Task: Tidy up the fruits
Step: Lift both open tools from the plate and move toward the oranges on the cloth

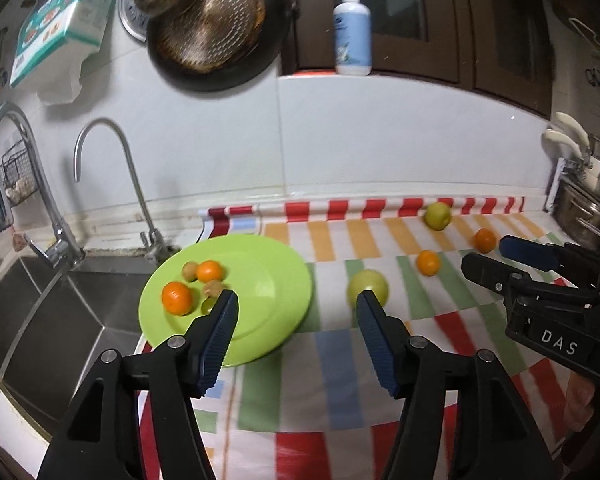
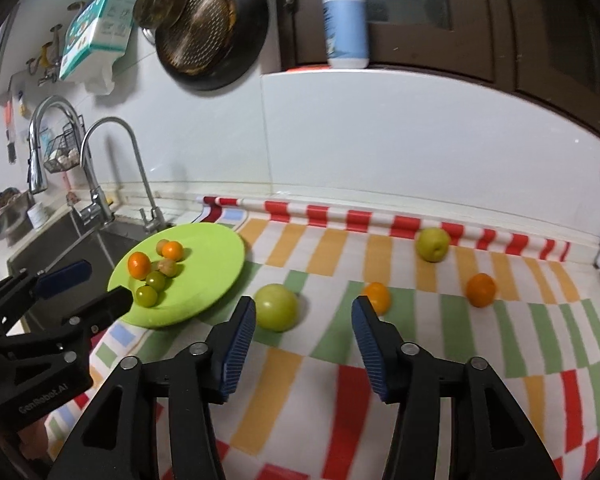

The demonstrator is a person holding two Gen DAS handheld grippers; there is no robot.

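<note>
Large green fruit (image 2: 277, 307) lies loose on striped cloth (image 2: 420, 360), just off green plate (image 2: 220, 264) edge, at approx 11 o'clock from right gripper (image 2: 303, 312), near its left pad; roundish, no clear long axis. Right gripper: jaws spread, nothing btwn. Left gripper (image 1: 296, 300): jaws spread, empty, fruit at its 1 o'clock by right pad. Judgement: both near; right lines up marginally better. Oranges, 2nd green fruit farther out, 12–2 o'clock.
</note>
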